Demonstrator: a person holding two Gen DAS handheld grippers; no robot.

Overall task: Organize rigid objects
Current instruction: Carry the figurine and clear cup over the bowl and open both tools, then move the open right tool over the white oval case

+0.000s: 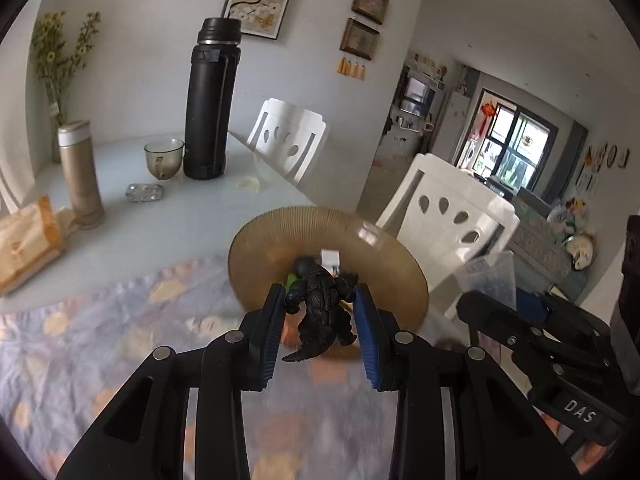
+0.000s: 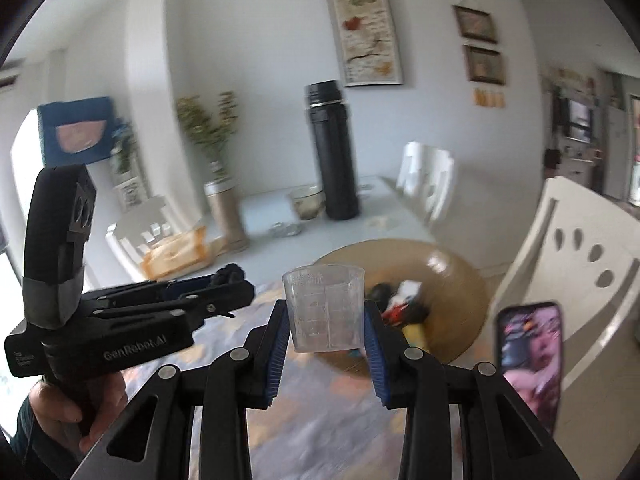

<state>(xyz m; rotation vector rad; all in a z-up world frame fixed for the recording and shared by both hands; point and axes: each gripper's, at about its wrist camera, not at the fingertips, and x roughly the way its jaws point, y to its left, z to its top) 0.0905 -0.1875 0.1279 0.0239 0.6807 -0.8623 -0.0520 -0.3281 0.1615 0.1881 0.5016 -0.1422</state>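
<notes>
Your left tongs [image 1: 320,320] clamp the dinosaur [image 1: 320,304] and your right tongs [image 2: 326,320] clamp the cup [image 2: 324,306], both above the tabletop [image 1: 120,208] near the bowl [image 1: 280,232]; a jerky swing could shake either loose

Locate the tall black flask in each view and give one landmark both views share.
Left wrist: black flask stands upper left of centre, beside the glass cup.
Right wrist: black flask stands just above centre.
Shared landmark: the amber bowl.
</notes>
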